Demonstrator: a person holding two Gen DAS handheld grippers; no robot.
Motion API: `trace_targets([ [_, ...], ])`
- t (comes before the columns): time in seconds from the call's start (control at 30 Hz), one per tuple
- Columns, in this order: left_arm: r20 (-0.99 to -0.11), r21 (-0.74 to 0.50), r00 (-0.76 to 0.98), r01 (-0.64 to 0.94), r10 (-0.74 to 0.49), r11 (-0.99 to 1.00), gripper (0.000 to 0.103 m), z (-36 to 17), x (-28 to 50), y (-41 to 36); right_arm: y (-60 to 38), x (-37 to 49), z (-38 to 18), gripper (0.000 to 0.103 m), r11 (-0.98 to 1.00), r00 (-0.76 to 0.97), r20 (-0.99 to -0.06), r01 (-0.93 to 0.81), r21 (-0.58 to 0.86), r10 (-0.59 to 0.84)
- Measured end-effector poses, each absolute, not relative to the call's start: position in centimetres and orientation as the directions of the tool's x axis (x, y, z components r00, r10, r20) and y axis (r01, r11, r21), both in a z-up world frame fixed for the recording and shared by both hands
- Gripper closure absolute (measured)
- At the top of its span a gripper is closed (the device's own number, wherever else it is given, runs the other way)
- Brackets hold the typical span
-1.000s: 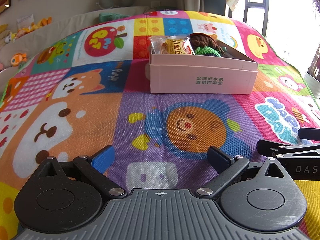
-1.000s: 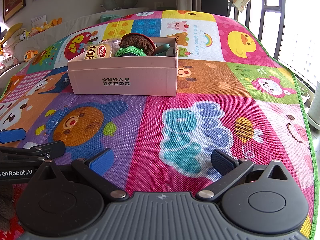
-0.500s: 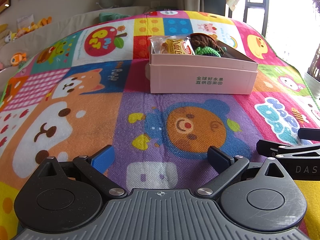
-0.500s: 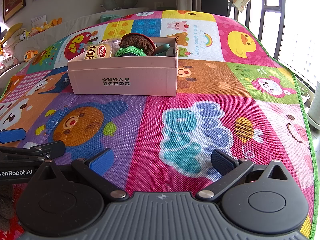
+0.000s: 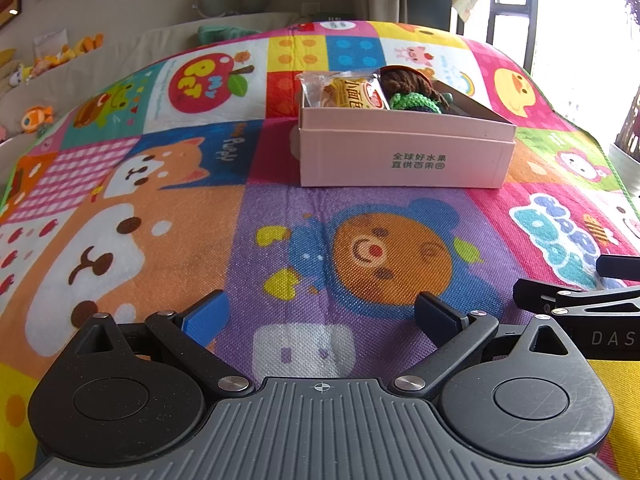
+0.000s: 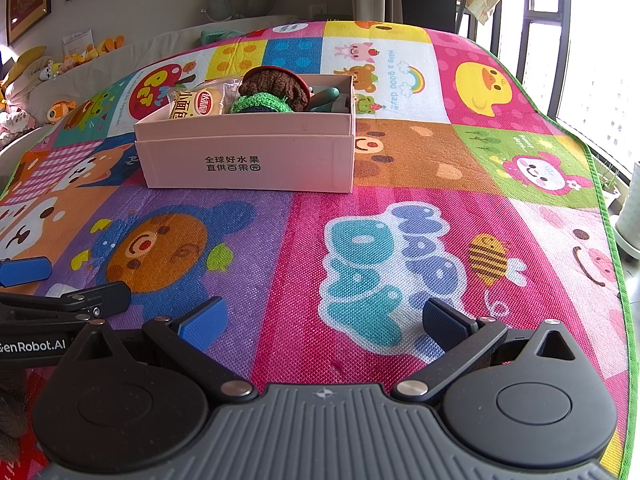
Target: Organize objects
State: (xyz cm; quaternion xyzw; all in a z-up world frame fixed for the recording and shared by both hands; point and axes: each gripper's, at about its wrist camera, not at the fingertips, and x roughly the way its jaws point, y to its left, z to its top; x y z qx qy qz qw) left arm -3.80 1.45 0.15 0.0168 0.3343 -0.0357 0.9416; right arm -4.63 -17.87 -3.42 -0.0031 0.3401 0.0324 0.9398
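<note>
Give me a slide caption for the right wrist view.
Open right gripper hovers over a cartoon play mat, facing a pink box of snacks and knitted items.

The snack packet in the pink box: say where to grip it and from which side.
Grip the snack packet by its raised end, coming from above and the box's left; it leans up over the pink box rim, and the knitted toy crowds its right side.
</note>
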Motion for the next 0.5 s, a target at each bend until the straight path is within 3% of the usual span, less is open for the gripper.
trace_targets([
  [0.5, -0.631, 0.010, 0.774, 0.077, -0.054, 0.997, 0.001, 0.15, -3.79, 1.36, -17.88, -4.63, -3.42, 0.000, 0.998, 0.767, -0.639, -0.063, 0.016, 0.059],
])
